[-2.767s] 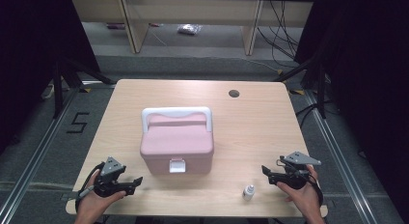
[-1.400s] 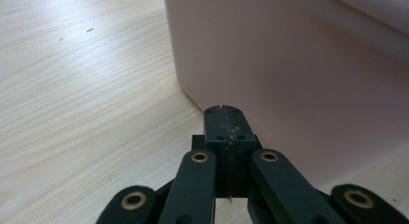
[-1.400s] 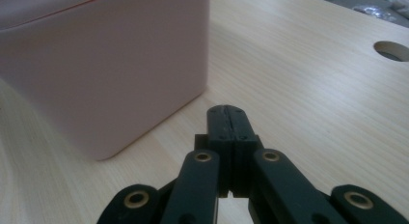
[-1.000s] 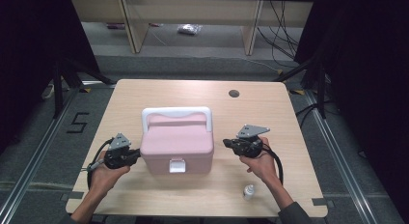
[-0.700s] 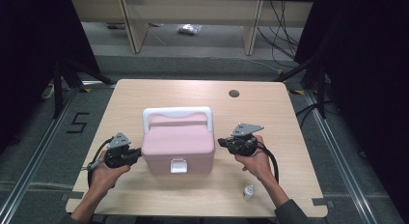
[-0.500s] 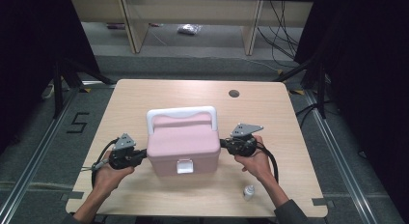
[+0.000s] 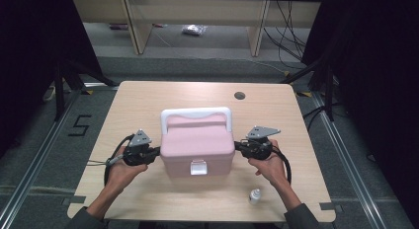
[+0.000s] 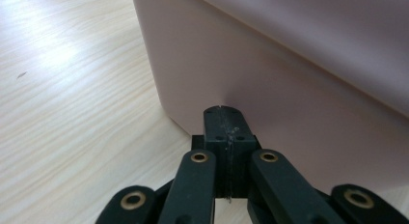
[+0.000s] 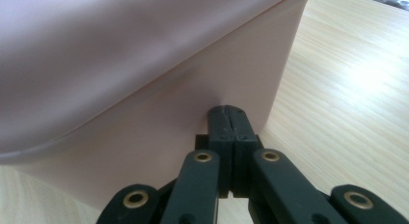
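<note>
A small white bottle (image 7: 255, 196) is standing at the bench's (image 7: 148, 100) near edge, at five o'clock from the pink lidded box (image 7: 197, 147). The left gripper (image 7: 154, 153) and right gripper (image 7: 238, 146), jaws closed, are pressing the box's opposite sides at nine and three o'clock

I note a small white bottle (image 7: 255, 196) upright on the wooden table (image 7: 143, 100), just below the right tongs, toward me. A dark round hole (image 7: 239, 95) sits far beyond them. A floor marking "5" (image 7: 80, 126) lies left of the left tongs.
</note>
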A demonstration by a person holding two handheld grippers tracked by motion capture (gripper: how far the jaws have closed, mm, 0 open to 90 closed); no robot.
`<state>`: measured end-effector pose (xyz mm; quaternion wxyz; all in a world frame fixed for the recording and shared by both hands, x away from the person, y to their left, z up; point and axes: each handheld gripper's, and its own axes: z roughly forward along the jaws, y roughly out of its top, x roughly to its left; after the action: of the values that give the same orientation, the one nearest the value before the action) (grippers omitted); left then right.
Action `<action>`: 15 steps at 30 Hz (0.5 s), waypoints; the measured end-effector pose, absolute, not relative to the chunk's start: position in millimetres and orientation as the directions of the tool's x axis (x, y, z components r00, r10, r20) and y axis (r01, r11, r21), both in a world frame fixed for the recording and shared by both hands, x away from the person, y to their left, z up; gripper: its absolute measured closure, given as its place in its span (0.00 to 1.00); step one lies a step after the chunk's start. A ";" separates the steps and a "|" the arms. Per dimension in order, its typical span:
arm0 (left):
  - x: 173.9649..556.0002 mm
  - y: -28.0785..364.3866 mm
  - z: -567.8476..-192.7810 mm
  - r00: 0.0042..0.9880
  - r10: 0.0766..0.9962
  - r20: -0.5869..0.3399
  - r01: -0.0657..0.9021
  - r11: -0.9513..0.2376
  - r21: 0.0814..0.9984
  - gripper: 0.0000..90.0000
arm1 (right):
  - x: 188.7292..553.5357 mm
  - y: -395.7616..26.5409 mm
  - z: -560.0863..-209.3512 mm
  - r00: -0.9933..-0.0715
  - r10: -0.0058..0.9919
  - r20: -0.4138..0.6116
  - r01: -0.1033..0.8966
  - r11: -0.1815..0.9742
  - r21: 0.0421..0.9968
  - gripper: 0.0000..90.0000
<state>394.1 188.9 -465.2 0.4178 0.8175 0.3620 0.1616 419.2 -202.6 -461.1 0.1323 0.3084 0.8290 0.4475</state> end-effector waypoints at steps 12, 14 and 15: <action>412.9 145.5 -461.5 0.724 0.690 -0.009 0.430 -0.441 0.788 1.00 | 414.3 -237.4 -460.7 -0.703 0.709 0.049 0.424 0.364 0.829 1.00; 412.0 141.6 -461.3 0.726 0.688 -0.001 0.426 -0.448 0.786 1.00 | 412.5 -239.1 -460.8 -0.696 0.716 0.054 0.431 0.357 0.829 1.00; 411.7 139.2 -461.3 0.732 0.681 0.007 0.416 -0.455 0.788 1.00 | 411.5 -242.1 -460.5 -0.690 0.722 0.052 0.435 0.355 0.827 1.00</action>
<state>411.7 139.2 -461.3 0.4066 0.8371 0.3276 0.1631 411.5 -242.1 -460.5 0.1631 0.3585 0.8069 0.4402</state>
